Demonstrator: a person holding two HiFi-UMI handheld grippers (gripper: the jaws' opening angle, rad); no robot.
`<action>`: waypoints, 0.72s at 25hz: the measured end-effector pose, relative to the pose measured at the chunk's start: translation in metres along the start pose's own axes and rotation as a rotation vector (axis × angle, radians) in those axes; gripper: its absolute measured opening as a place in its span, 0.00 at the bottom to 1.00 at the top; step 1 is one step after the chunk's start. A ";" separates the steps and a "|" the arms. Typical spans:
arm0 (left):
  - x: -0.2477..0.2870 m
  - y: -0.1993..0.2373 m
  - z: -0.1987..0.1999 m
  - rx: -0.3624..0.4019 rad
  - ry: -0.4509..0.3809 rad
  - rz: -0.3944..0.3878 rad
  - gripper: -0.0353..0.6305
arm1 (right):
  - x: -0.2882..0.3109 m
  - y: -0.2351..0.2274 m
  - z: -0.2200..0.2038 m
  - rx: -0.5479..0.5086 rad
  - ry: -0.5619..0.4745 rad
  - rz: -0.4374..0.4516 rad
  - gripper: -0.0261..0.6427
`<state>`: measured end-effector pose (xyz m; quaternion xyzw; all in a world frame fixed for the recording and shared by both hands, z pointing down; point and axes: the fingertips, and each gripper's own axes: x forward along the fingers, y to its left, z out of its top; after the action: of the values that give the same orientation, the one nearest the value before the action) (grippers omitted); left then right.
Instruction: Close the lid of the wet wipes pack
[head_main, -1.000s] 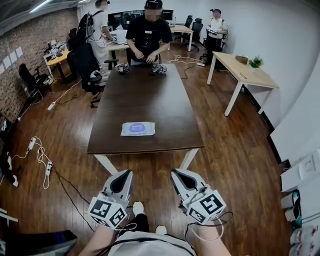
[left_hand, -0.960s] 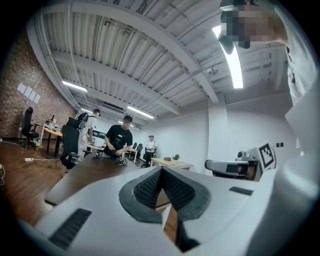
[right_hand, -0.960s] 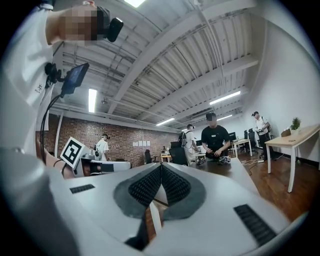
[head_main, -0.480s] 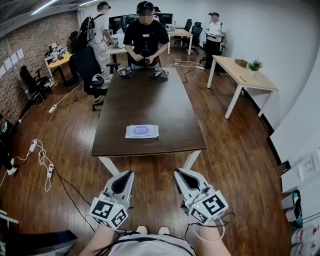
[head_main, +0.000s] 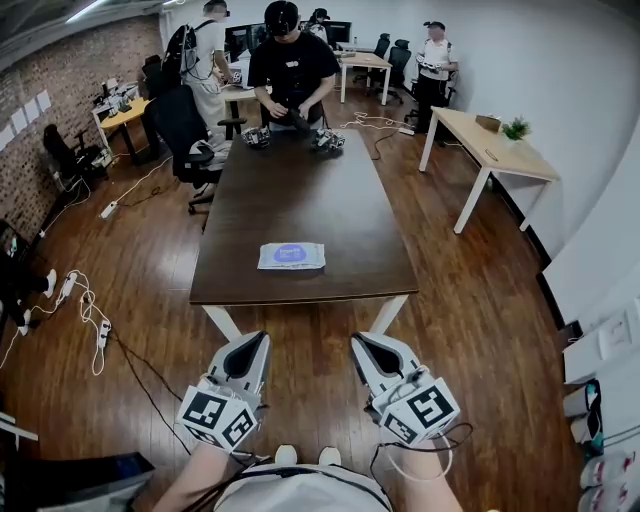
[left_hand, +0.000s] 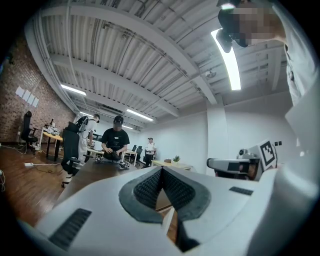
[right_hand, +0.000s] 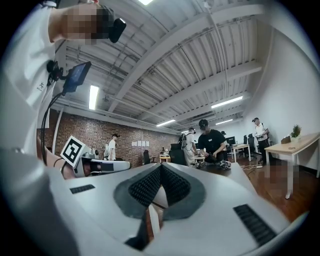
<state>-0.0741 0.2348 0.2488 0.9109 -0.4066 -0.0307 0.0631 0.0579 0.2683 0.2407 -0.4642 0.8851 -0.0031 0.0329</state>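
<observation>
Lying flat near the dark wooden worktop (head_main: 300, 180) edge, reachable: white-blue soft wet wipes pack (head_main: 291, 256), closure unreadable | left hand-held gripper (head_main: 247, 348) and right hand-held gripper (head_main: 371, 348) held level short of it, each pressed together, empty

You had nothing legible in view. The pack (head_main: 291, 256) carried a blue label too small to read, as were the wall sheets (head_main: 35, 105). The marker cubes (head_main: 215, 415) showed only black-and-white squares.

Person in black (head_main: 292, 65) at the dark table (head_main: 300, 190) (plant (head_main: 516, 127) on a side desk (head_main: 495, 150)).
</observation>
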 end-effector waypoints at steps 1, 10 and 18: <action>-0.001 -0.001 0.000 0.000 0.000 -0.002 0.06 | 0.000 0.001 0.000 0.000 0.000 0.000 0.05; -0.005 -0.002 -0.006 0.001 -0.006 -0.013 0.06 | -0.002 0.006 0.000 -0.003 0.002 0.002 0.05; -0.009 -0.001 -0.007 0.000 -0.005 -0.020 0.06 | -0.001 0.010 0.002 -0.012 0.003 0.000 0.05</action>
<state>-0.0789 0.2424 0.2553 0.9149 -0.3976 -0.0335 0.0618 0.0503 0.2755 0.2384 -0.4643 0.8852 0.0014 0.0290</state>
